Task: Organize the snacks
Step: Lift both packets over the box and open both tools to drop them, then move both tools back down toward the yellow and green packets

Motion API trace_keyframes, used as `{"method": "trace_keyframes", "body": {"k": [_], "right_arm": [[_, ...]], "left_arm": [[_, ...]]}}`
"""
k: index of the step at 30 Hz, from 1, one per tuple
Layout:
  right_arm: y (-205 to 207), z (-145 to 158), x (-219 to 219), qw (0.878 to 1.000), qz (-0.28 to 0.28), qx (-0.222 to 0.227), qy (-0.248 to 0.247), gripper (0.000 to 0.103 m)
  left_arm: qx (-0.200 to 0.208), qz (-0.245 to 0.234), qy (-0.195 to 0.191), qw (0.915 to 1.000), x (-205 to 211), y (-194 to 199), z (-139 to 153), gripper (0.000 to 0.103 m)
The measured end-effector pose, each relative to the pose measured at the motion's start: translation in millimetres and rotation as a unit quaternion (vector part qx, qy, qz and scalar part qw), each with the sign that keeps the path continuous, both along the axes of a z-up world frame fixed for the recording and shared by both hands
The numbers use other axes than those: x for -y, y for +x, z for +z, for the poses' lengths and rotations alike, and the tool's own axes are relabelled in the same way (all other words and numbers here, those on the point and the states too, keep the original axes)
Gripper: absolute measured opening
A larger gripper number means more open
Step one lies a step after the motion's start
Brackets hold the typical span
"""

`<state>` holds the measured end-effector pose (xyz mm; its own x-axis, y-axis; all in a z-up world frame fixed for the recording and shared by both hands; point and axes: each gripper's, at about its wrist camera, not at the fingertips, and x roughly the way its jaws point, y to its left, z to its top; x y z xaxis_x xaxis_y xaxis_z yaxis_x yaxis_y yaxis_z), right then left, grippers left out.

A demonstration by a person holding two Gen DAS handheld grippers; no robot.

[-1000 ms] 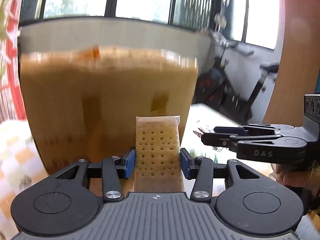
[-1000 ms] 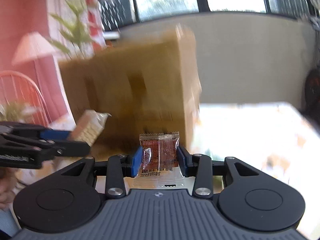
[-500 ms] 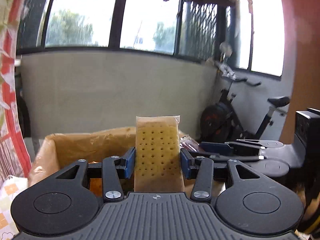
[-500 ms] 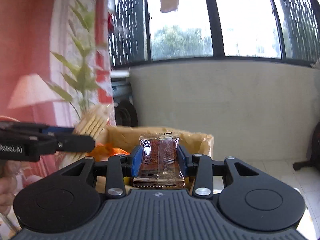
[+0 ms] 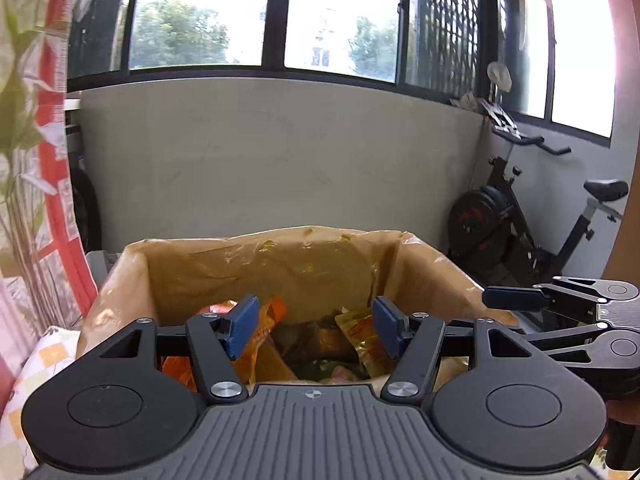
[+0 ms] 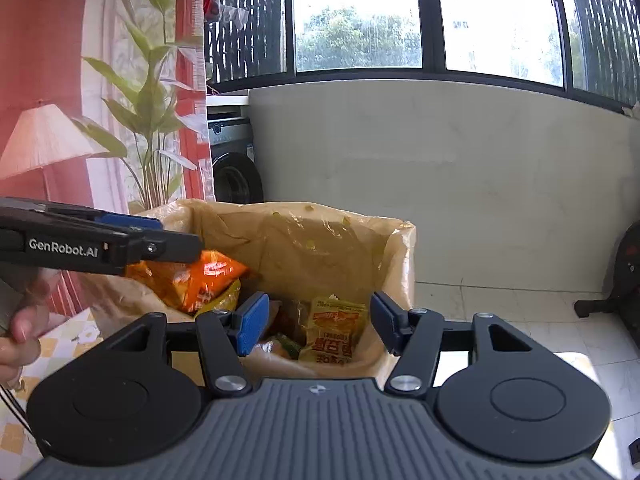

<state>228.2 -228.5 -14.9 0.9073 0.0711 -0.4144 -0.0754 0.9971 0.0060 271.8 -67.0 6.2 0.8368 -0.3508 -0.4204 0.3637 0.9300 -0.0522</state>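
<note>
A cardboard box (image 5: 256, 264) lined with a clear plastic bag sits below both grippers, its rim also in the right wrist view (image 6: 288, 216). Inside lie several snack packs: an orange bag (image 6: 192, 280), a yellow packet (image 6: 334, 330) and an orange wrapper (image 5: 264, 332). My left gripper (image 5: 314, 326) hangs over the box mouth, its jaws opening with nothing between them. My right gripper (image 6: 316, 326) is also above the box, jaws opening and empty. The cracker pack and the red sachet are no longer in the jaws. Each gripper shows in the other's view: the right gripper (image 5: 516, 298), the left gripper (image 6: 160, 238).
A low grey wall under windows runs behind the box. An exercise bike (image 5: 520, 224) stands at the right, a washing machine (image 6: 232, 160) and a plant (image 6: 152, 92) at the left. A checked cloth (image 5: 28, 368) covers the table. A hand (image 6: 20, 332) holds the left gripper.
Both grippers rose from beside the box to above its open top. The left gripper let go of the cracker pack and the right let go of the red sachet; both jaws now stand apart.
</note>
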Motion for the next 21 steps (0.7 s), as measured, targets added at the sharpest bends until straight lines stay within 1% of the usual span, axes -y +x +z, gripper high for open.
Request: {"method": "trace_keyframes", "body": {"k": [3, 6, 8, 12, 17, 21], "right_arm": [[-17.4, 4.2, -0.3, 1.000, -0.001, 0.008, -0.004, 0.060], [-37.1, 6.4, 2.8, 1.000, -0.008, 0.010, 0.004, 0.060], [-48.1, 5.9, 3.5, 1.000, -0.009, 0.011, 0.003, 0.060], [-69.8, 1.4, 8.5, 1.000, -0.008, 0.009, -0.002, 0.060], [-87.9, -8.5, 17.3, 1.000, -0.015, 0.001, 0.005, 0.060], [-96.0, -22.0, 23.9, 1.000, -0.019, -0.011, 0.009, 0.060]], "left_arm": [[0.012, 0.005, -0.004, 0.9999, -5.3, -18.8, 3.6, 0.065], [0.021, 0.012, 0.007, 0.9997, -0.5, -34.7, 6.5, 0.065], [0.018, 0.019, 0.009, 0.9996, -0.9, -45.6, 2.3, 0.065], [0.013, 0.019, 0.002, 0.9997, 0.4, -63.4, -7.3, 0.065], [0.002, 0.004, -0.011, 0.9999, 7.7, -77.4, -17.2, 0.065], [-0.003, -0.011, -0.011, 0.9999, 17.0, -82.4, -27.9, 0.065]]}}
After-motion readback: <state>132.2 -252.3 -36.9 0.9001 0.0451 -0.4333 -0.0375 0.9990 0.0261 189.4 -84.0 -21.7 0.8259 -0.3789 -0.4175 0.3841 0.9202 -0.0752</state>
